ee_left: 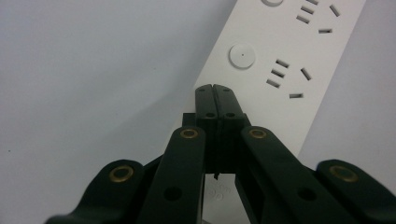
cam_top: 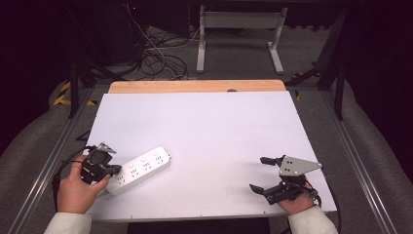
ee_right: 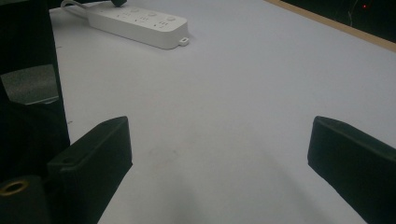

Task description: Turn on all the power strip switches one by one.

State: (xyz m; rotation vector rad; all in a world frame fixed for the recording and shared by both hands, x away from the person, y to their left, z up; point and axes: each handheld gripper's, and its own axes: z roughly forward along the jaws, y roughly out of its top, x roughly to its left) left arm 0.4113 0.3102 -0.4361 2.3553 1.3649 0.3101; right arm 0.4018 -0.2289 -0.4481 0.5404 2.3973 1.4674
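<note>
Jaws of the left gripper point(ee_left: 215, 88) are pressed together, tips resting over the near end of the white power strip point(cam_top: 140, 170); nothing is clamped. Right gripper point(cam_top: 259, 173) jaws stand wide apart, empty, well to the right. Strip lies near-left on the white table point(cam_top: 209, 131), long axis running near-left to far-right, sockets up. Judged: work barely begun.

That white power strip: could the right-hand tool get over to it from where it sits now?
Probably yes. Bare white table lies between the right tool and the power strip, with nothing in the way. The left tool, shut, already sits at its near end.
</note>
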